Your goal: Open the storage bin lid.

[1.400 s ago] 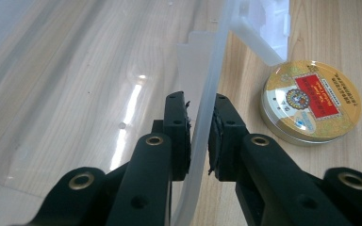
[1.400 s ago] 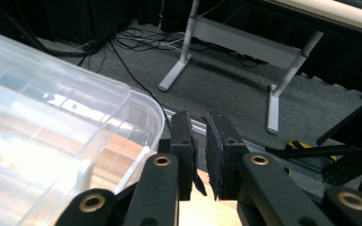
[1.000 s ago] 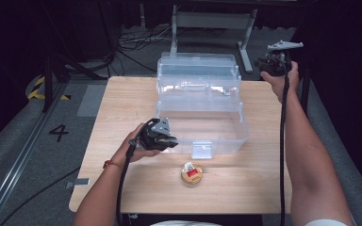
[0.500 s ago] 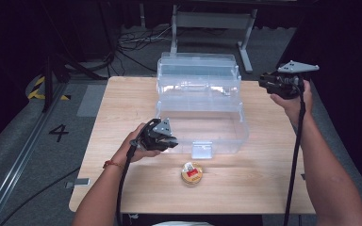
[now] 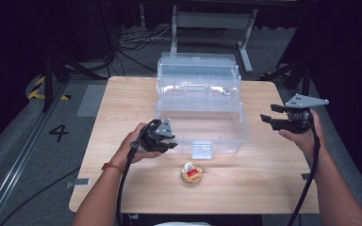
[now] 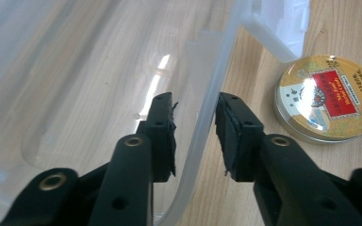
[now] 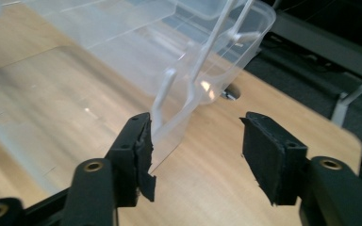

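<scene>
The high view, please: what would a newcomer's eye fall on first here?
Most striking is the clear plastic box with its lid raised, in the middle of the wooden table. The left gripper straddles the box's front-left wall, its jaws having just been opening and not pressing; the right gripper, jaws also opening, hangs beside the box's right end with nothing between them. A small gold tin lies in front of the box.

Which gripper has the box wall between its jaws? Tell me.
The left gripper: its just-opening jaws straddle the front wall of the box without pressing it. The right gripper, jaws also just opening, hangs beside the box, empty.
</scene>
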`<action>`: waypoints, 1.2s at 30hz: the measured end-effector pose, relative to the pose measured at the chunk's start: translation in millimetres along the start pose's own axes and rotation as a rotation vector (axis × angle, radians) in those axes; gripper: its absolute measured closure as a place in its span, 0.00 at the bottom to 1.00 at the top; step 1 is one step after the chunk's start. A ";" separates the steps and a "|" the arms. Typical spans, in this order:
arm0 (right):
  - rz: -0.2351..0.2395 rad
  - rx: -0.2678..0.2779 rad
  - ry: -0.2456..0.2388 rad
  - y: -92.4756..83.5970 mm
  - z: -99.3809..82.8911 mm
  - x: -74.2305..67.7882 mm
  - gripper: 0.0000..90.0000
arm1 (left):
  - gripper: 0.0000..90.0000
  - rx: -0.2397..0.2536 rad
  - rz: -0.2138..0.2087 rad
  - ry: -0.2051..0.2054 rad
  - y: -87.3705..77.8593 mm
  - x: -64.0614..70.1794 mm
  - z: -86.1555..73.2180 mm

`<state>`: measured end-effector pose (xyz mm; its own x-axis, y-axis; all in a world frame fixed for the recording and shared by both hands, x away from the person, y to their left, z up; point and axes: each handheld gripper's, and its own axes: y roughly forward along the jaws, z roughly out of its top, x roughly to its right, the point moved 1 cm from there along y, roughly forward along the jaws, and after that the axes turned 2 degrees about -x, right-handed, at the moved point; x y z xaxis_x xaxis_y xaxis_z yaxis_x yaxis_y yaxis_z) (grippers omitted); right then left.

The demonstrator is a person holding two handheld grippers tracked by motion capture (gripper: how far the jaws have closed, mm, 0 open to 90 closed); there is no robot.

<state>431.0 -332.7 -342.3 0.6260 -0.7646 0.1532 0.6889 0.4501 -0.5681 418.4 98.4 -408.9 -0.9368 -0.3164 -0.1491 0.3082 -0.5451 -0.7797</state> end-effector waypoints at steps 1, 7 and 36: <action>0.002 -0.009 0.000 -0.8 -4.5 -2.4 0.43 | 0.73 0.000 0.003 0.004 -2.1 1.3 0.6; 0.036 -0.043 0.005 -5.2 -20.8 -16.5 0.39 | 0.54 0.022 0.072 -0.026 -17.2 2.9 4.2; 0.235 -0.203 -0.152 -2.2 -31.2 -97.2 0.32 | 0.26 -0.016 0.262 -0.152 -53.8 20.2 -78.5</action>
<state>357.3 -273.7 -381.2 0.8170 -0.5663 0.1089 0.4419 0.4935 -0.7491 369.9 182.2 -417.7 -0.7897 -0.5581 -0.2549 0.5327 -0.4176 -0.7361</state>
